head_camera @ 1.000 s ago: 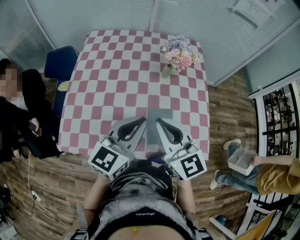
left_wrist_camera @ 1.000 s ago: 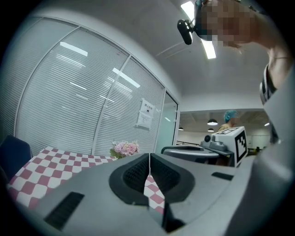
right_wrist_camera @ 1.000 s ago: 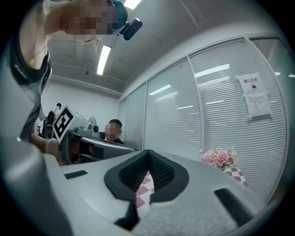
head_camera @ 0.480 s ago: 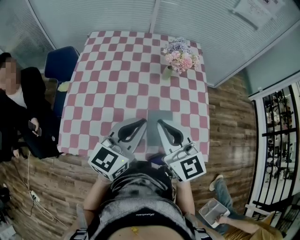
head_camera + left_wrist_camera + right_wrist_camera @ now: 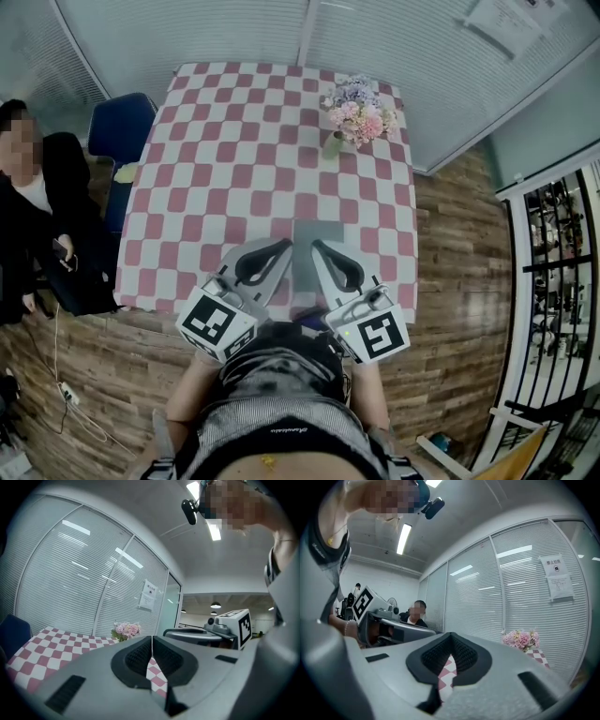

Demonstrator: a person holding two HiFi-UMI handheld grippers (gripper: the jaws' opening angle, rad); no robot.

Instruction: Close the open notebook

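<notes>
A flat grey notebook (image 5: 315,231) lies on the pink-and-white checked table (image 5: 234,141) near its front edge; it shows one plain grey face. My left gripper (image 5: 287,243) rests just left of it and my right gripper (image 5: 317,244) lies over its near part. Both point away from me, side by side, with nothing between their jaws. In the left gripper view the left gripper (image 5: 151,637) has its jaws meeting at the tip. The right gripper view shows the right gripper (image 5: 450,635) shut the same way, with checked cloth visible through the gap below.
A vase of pink flowers (image 5: 359,111) stands at the table's far right. A blue chair (image 5: 120,127) and a seated person (image 5: 42,216) are to the left. Blinds run behind the table. A black rack (image 5: 561,246) stands at the right on the wood floor.
A person carrying a white tray walked across the floor at the lower right and has left the view. Both grippers and the notebook have stayed where they were.
</notes>
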